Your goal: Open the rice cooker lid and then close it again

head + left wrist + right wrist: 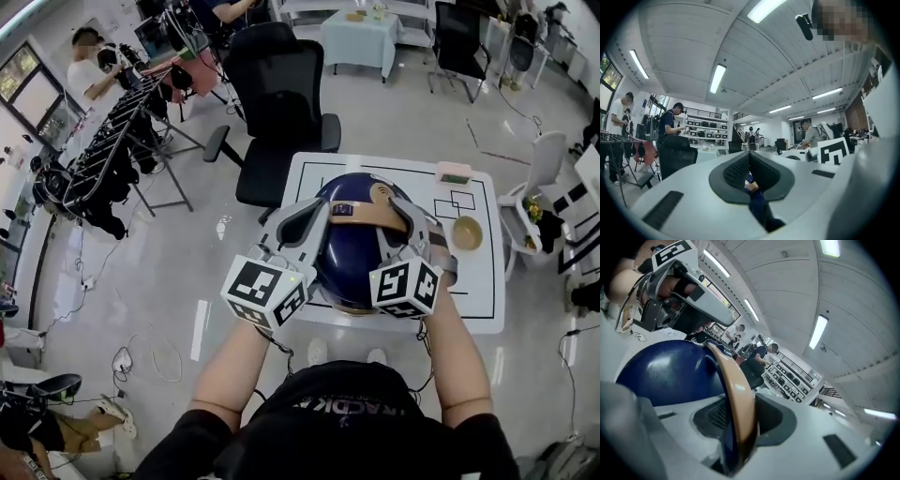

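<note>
Crowded middle, bare right edge
The middle of the tabletop (473, 305) is filled by the rice cooker (352, 253), hemmed in by the left hand-held gripper (749, 161) and the right hand-held gripper (740, 413); a bowl (467, 232) and pink box (455, 174) are seen at right, with bare surface left nearer.

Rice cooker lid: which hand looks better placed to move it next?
Probably the right. The right tool has the tan handle between its jaws, seemingly gripped. The left tool is shut, jaws together, beside the blue rice cooker.
</note>
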A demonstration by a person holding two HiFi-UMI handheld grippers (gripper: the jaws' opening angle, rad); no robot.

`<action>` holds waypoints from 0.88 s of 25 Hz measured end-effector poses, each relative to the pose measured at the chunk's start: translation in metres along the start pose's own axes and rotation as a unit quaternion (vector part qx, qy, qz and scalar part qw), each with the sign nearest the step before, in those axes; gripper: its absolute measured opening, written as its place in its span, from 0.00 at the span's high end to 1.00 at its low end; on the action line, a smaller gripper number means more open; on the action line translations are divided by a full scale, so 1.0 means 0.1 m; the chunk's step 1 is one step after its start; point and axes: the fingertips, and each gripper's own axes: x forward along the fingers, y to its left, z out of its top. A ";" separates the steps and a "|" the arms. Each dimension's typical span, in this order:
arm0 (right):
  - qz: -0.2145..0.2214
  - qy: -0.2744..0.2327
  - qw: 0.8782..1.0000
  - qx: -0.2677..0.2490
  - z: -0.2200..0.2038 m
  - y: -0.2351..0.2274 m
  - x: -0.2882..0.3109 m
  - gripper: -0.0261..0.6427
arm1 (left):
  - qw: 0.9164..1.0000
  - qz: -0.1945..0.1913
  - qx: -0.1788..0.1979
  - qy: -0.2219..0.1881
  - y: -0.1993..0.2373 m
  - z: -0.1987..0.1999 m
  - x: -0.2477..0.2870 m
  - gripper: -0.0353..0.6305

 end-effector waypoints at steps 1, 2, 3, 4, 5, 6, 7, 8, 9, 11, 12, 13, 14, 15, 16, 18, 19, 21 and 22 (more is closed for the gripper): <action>0.000 0.004 1.000 -0.004 0.00 0.02 0.01 0.76 | 1.000 -0.006 0.002 0.005 0.01 -0.03 0.03 0.94; 0.000 0.007 1.000 -0.008 0.00 0.04 0.01 0.76 | 1.000 -0.011 0.004 0.010 0.02 -0.07 0.05 0.94; 0.000 0.011 1.000 -0.012 0.00 0.06 0.02 0.76 | 1.000 -0.016 0.006 0.016 0.02 -0.10 0.08 0.94; 0.001 0.015 1.000 -0.016 0.00 0.09 0.03 0.76 | 1.000 -0.020 0.007 0.021 0.03 -0.14 0.10 0.94; 0.002 0.019 1.000 -0.021 0.00 0.11 0.04 0.76 | 0.999 -0.024 0.008 0.027 0.04 -0.18 0.13 0.94; 0.002 0.022 0.999 -0.025 -0.01 0.13 0.05 0.76 | 0.999 -0.027 0.008 0.032 0.05 -0.23 0.15 0.94; 0.002 0.026 0.999 -0.028 -0.01 0.15 0.07 0.76 | 0.999 -0.030 0.007 0.037 0.07 -0.27 0.16 0.94; 0.002 0.030 0.999 -0.031 -0.01 0.16 0.08 0.76 | 0.999 -0.033 0.006 0.042 0.09 -0.32 0.17 0.94; 0.002 0.033 0.999 -0.033 0.00 0.18 0.09 0.76 | 0.998 -0.036 0.004 0.046 0.11 -0.36 0.18 0.94; 0.002 0.039 0.999 -0.038 0.00 0.21 0.11 0.76 | 0.998 -0.043 -0.002 0.053 0.14 -0.44 0.19 0.94; 0.002 0.042 0.998 -0.040 0.00 0.23 0.12 0.76 | 0.997 -0.046 -0.004 0.056 0.16 -0.47 0.19 0.94; 0.002 0.045 0.998 -0.043 0.00 0.24 0.13 0.76 | 0.997 -0.049 -0.006 0.059 0.17 -0.51 0.20 0.94; 0.002 0.048 0.998 -0.046 0.00 0.26 0.15 0.76 | 0.997 -0.051 -0.007 0.062 0.19 -0.54 0.20 0.94; 0.003 0.050 0.998 -0.048 0.00 0.28 0.16 0.76 | 0.996 -0.053 -0.009 0.065 0.21 -0.57 0.20 0.94; 0.003 0.053 0.997 -0.049 0.00 0.29 0.17 0.76 | 0.996 -0.055 -0.010 0.067 0.22 -0.60 0.19 0.94; 0.003 0.058 0.997 -0.052 0.00 0.32 0.18 0.75 | 0.996 -0.059 -0.014 0.072 0.23 -0.67 0.18 0.94; 0.004 0.061 0.997 -0.053 -0.01 0.34 0.18 0.75 | 0.995 -0.060 -0.017 0.073 0.24 -0.71 0.17 0.94; 0.007 0.067 0.996 -0.058 -0.01 0.37 0.19 0.75 | 0.995 -0.061 -0.023 0.075 0.25 -0.76 0.17 0.94; 0.009 0.069 0.996 -0.060 -0.02 0.39 0.20 0.75 | 0.995 -0.062 -0.024 0.076 0.26 -0.79 0.18 0.94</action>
